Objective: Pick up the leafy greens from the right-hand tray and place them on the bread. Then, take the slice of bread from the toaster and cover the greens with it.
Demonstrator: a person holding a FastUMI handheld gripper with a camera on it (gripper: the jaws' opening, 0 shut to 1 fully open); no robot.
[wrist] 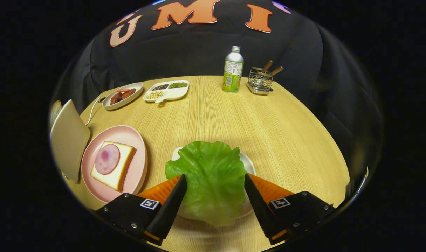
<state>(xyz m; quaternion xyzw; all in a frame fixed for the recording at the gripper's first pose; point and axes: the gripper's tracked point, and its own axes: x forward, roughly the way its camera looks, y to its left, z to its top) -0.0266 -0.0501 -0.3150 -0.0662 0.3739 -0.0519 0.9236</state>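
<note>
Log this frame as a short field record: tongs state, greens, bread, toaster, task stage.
tongs: tongs open, fingers either side of the lettuce leaf, not seen pressing it
greens: lettuce leaf lying on the white tray, between the fingers
bread: slice with ham on the pink plate, beside the tray
toaster: toaster next to the pink plate, a slice sticking out
task stage: greens not yet lifted

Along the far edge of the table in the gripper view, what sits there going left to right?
Oval plate of sausage pieces → divided dish of beans → green bottle → wire holder with wooden-handled utensils. Nearer, the tongs stand open around the lettuce leaf.
</note>
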